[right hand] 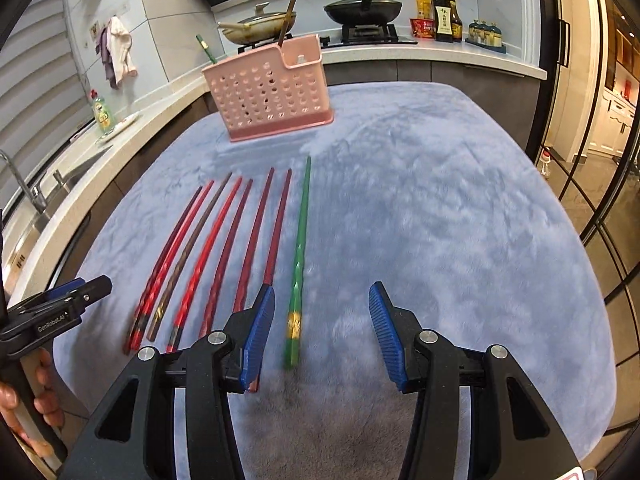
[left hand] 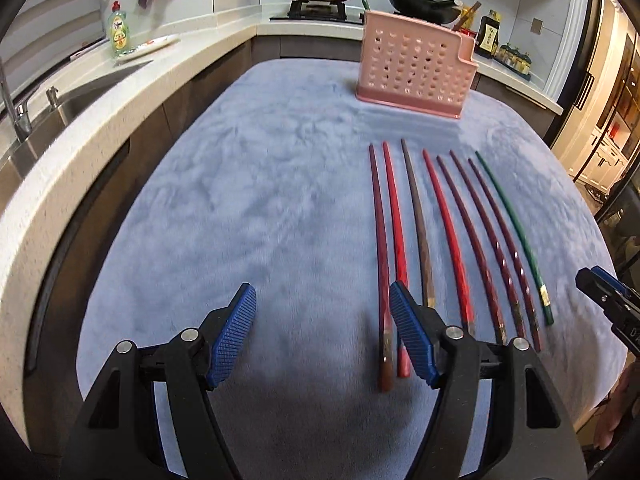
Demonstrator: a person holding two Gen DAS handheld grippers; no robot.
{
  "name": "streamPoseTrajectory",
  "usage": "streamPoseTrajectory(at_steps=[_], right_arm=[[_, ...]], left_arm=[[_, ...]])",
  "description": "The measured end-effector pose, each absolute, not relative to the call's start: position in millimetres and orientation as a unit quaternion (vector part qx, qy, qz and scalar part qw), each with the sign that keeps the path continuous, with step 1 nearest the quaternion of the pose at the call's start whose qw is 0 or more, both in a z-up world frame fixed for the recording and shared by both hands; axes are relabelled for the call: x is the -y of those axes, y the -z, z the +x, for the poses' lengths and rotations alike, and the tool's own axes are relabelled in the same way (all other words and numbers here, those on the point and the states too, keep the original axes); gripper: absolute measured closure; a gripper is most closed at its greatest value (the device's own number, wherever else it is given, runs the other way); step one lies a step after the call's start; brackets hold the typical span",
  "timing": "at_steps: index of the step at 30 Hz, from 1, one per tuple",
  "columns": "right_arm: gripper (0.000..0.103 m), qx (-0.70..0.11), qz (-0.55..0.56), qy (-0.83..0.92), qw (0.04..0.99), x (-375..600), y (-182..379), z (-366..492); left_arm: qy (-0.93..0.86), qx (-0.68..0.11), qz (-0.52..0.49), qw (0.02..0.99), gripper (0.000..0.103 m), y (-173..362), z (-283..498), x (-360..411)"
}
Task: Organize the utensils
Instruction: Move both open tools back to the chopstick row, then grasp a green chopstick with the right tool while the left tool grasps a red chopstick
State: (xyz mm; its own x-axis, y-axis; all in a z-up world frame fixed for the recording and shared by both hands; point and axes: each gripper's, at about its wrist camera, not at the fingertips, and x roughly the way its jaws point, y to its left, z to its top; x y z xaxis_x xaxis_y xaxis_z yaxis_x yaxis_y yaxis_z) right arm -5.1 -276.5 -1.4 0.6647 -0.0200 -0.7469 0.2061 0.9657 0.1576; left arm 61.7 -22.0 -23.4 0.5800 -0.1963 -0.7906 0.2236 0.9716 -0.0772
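Note:
Several chopsticks lie side by side on a blue cloth (left hand: 260, 200): red and dark red ones (left hand: 444, 232), a brown one (left hand: 418, 220) and a green one (left hand: 516, 232) at the right end. They also show in the right wrist view, red ones (right hand: 224, 248) and the green one (right hand: 300, 248). A pink perforated holder (left hand: 416, 68) (right hand: 268, 92) stands behind them with a green and a brown chopstick in it. My left gripper (left hand: 322, 338) is open and empty, left of the row's near ends. My right gripper (right hand: 322, 338) is open, with the green chopstick's near end between its fingers.
A counter with a sink (left hand: 72, 96) and a dish soap bottle (left hand: 120, 30) runs along the left. A stove with two pans (right hand: 362, 10) and sauce bottles (right hand: 446, 16) is behind the table. The table edge drops off on the right near a glass door (right hand: 592, 184).

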Motion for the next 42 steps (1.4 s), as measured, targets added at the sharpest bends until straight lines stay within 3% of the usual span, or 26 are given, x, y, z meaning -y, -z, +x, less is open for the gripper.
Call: streamPoseTrajectory(at_steps=[7,12,17,20,37,40,42], right_arm=[[0.058,-0.416,0.099,0.054,0.902,261.6,17.8,-5.3],[0.067,-0.421,0.094,0.05,0.901,255.7,23.1,-2.5],[0.084,-0.432,0.095,0.048,0.896,252.9,31.8,2.6],[0.089,-0.433,0.096,0.049,0.895,254.1,35.0,2.9],[0.091,-0.432,0.1,0.049,0.895,256.2,37.1,2.0],[0.091,-0.431,0.098,0.049,0.896,256.1,37.2,1.6],[0.091,-0.43,0.098,0.049,0.896,256.4,37.0,1.2]], left_arm=[[0.125,-0.447,0.02,0.885,0.038,33.2,49.1,24.4],[0.129,-0.448,0.027,0.885,0.038,35.2,43.7,27.0],[0.132,-0.45,0.032,0.882,0.038,39.0,40.1,29.6],[0.133,-0.453,0.035,0.881,0.038,42.5,38.5,30.6],[0.118,-0.457,0.046,0.881,0.038,55.9,45.3,35.3],[0.113,-0.457,0.044,0.881,0.045,55.9,48.3,34.2],[0.111,-0.457,0.041,0.881,0.057,55.1,50.1,32.4]])
